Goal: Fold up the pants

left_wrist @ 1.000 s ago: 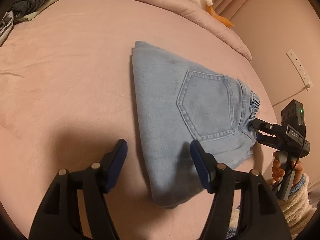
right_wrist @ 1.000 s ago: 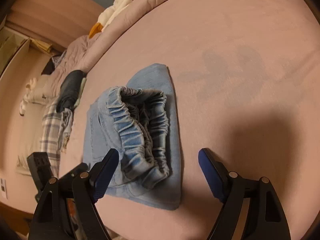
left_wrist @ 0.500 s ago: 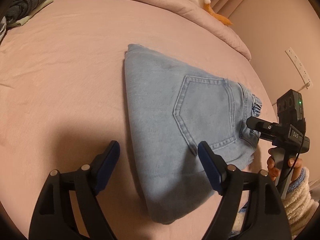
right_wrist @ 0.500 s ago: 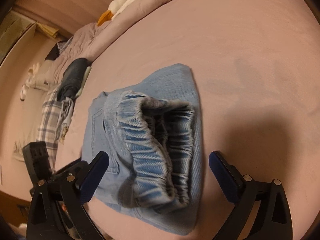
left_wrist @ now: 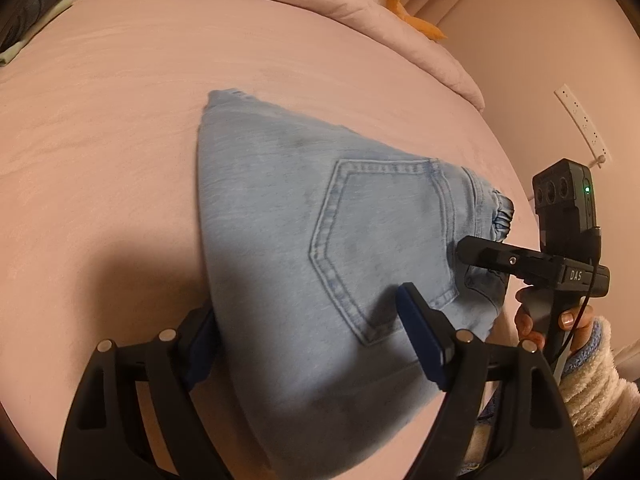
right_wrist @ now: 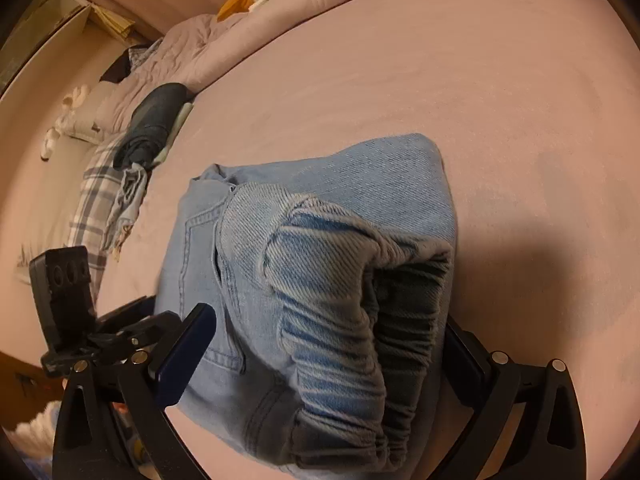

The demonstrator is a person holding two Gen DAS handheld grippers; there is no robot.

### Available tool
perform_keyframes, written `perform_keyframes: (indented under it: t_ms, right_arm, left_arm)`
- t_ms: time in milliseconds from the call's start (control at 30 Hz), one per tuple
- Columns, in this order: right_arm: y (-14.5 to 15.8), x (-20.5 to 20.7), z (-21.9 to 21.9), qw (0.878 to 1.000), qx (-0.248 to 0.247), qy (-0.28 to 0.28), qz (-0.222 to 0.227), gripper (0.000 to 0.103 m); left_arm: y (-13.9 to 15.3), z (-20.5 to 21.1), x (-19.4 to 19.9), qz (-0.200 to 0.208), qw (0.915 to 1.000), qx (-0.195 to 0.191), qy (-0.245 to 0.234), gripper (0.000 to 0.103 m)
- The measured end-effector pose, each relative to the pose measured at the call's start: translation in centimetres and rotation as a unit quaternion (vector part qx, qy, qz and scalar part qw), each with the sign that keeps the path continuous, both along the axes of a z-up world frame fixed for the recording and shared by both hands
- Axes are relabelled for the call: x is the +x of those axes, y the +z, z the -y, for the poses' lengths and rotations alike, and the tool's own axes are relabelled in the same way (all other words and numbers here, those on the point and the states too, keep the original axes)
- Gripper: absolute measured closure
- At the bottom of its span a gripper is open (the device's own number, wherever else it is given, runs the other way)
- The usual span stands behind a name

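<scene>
Your folded light-blue jeans (left_wrist: 320, 264) lie on the pink bedsheet (left_wrist: 100, 140). Your left gripper (left_wrist: 308, 340) straddles their near folded edge and your right gripper (right_wrist: 320, 360) straddles the elastic waistband (right_wrist: 340, 320); both jaws have just been opening and stand released, pads not pressing the denim.

One legible marking was found — the white letters "DAS", printed on the side of the black plastic body of the right gripper (left_wrist: 486, 258), seen from the left wrist. Nothing else was readable.
</scene>
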State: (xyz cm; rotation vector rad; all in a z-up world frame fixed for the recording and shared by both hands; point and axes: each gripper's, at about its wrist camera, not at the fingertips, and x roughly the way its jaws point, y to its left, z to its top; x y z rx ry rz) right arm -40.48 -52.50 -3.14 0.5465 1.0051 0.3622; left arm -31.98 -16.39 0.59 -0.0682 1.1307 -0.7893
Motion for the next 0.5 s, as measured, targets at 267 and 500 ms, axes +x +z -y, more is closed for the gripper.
perform_keyframes:
  t_ms: [267, 500]
  right_arm:
    - [0.2, 0.4, -0.4, 1.000, -0.009, 0.010, 0.006, 0.000]
    - [0.3, 0.7, -0.9, 1.000, -0.021, 0.012, 0.018, 0.000]
  left_arm:
    - [-0.1, 0.7, 0.6, -0.002, 1.0000, -0.003, -0.007, 0.021]
    - [-0.1, 1.2, 1.0, 0.003, 0.9999, 0.001, -0.014, 0.019]
